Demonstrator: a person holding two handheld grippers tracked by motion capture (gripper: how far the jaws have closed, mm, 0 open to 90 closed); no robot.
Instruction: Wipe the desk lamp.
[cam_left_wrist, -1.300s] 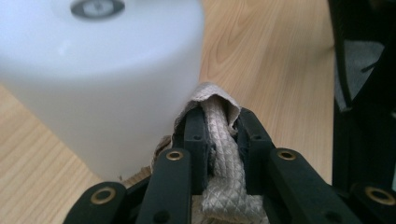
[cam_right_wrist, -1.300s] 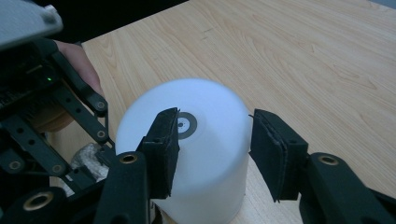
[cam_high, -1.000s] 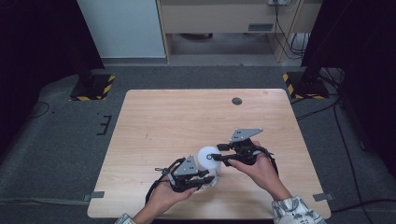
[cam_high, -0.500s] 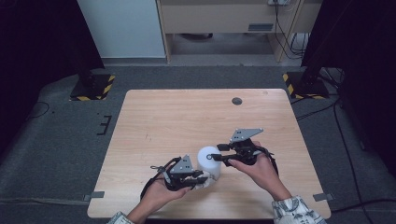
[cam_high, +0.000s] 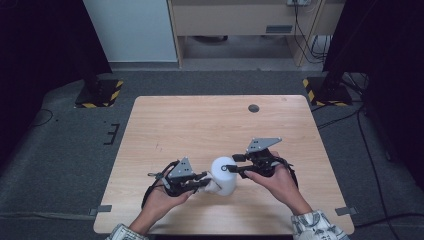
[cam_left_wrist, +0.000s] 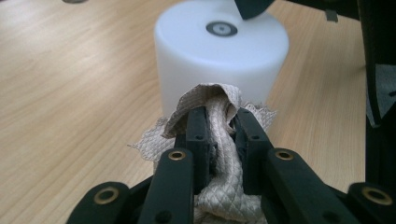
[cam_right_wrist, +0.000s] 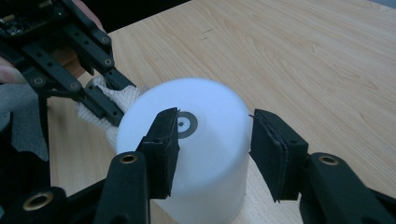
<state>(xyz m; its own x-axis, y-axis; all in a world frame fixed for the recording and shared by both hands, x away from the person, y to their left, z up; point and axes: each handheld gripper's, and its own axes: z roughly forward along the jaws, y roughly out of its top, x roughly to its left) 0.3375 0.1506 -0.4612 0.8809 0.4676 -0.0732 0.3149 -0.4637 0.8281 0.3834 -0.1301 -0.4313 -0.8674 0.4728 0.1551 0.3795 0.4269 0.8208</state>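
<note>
A white cylinder (cam_high: 223, 176) (cam_left_wrist: 219, 51) (cam_right_wrist: 201, 154) stands upright on the wooden table (cam_high: 200, 125), near the front edge. My left gripper (cam_high: 204, 182) (cam_left_wrist: 219, 116) is shut on a bunched beige cloth (cam_left_wrist: 219, 154) (cam_right_wrist: 100, 105). It holds the cloth against the cylinder's lower side. My right gripper (cam_high: 231, 169) (cam_right_wrist: 212, 140) comes in from the right, over the cylinder's flat top. Its jaws stand apart: one pad lies by the small grey ring (cam_right_wrist: 187, 124) at the top's middle, the other at the top's edge. Neither pad clamps the sides.
A small dark round disc (cam_high: 253, 108) lies near the table's far edge. Striped yellow-and-black stand feet (cam_high: 100, 94) (cam_high: 325, 92) sit on the floor at both far corners. A cabinet (cam_high: 240, 20) stands behind. The table's back half is bare wood.
My left gripper has slid left with the cloth along the cylinder's base. The right gripper and the cylinder have stayed put.
</note>
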